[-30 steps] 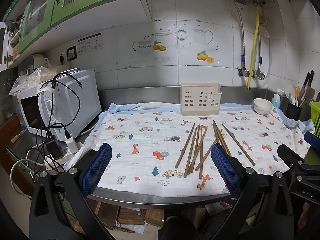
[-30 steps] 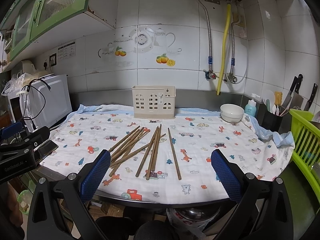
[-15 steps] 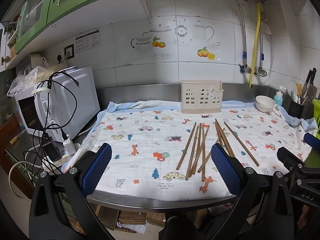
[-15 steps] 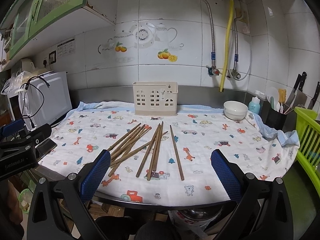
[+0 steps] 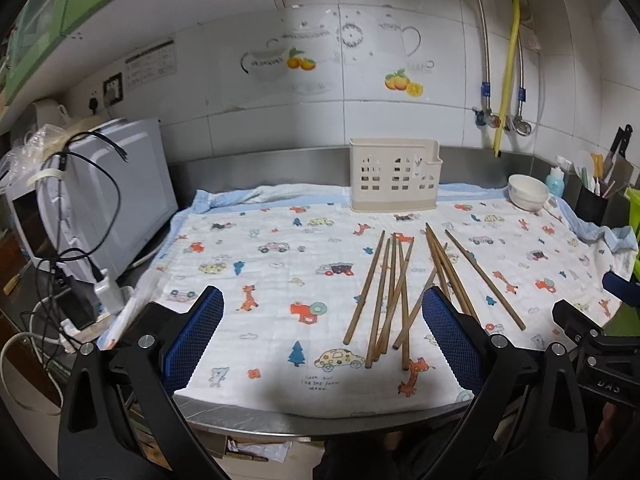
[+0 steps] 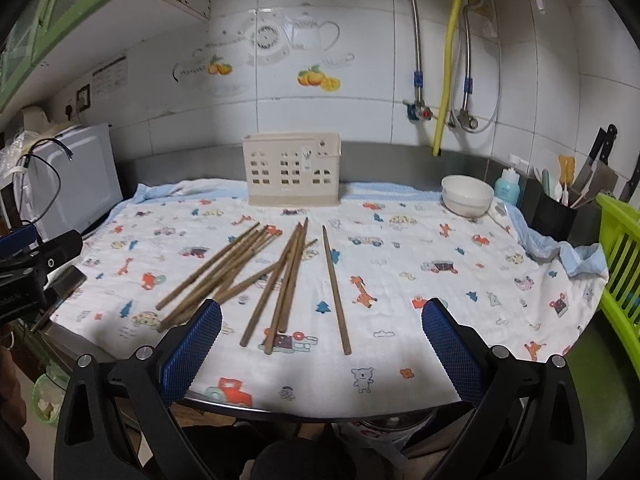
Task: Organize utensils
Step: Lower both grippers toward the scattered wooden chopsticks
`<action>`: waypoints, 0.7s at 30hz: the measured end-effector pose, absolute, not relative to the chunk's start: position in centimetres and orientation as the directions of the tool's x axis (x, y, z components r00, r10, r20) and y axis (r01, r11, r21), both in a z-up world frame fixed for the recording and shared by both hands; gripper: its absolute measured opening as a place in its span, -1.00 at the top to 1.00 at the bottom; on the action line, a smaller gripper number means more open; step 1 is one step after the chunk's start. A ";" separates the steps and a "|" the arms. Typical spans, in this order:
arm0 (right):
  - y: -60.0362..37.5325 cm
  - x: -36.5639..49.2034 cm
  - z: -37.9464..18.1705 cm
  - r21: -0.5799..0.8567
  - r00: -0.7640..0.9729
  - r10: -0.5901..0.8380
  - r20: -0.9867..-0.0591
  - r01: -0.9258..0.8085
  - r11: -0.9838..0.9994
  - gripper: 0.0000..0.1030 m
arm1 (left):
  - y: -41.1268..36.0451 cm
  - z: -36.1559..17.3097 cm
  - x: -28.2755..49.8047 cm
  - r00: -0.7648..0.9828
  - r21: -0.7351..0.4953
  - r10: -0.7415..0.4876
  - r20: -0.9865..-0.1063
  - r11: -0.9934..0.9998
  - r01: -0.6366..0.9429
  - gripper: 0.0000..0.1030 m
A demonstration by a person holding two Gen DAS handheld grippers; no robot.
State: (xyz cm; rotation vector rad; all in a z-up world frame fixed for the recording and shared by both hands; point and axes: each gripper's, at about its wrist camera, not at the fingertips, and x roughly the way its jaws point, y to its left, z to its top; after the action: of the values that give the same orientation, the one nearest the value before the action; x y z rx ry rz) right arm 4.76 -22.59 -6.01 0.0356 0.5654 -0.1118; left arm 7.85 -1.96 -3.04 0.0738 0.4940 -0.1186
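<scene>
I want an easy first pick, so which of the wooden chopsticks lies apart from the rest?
The rightmost chopstick: it lies alone on the printed cloth, touching no other, while the remaining chopsticks cross or overlap in two loose clusters to its left.

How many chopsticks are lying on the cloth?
About 10 chopsticks: five fanned out on the left, one slanting across, three bunched in the middle, one alone on the right. They overlap, so one may be hidden.
</scene>
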 end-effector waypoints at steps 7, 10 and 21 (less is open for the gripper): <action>-23.6 7.1 -8.2 -0.004 0.807 -0.084 -0.585 0.101 0.995 -0.88 | -1.9 -5.0 10.6 0.830 0.032 -0.137 -0.540 0.983 0.183 -0.90; -23.9 8.0 -9.2 -0.004 0.796 -0.075 -0.600 0.091 0.996 -0.88 | -1.5 -5.9 11.7 0.811 0.008 -0.149 -0.566 0.982 0.186 -0.89; -25.5 10.3 -11.3 -0.009 0.770 -0.064 -0.635 0.076 0.997 -0.86 | -1.5 -9.2 15.7 0.751 -0.004 -0.157 -0.641 0.979 0.202 -0.78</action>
State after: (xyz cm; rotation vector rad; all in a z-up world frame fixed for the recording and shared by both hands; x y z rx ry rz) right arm 10.31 -25.45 -11.30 0.0171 0.6883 -0.0759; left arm 15.66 -1.54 -9.21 0.0667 0.6944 -0.1963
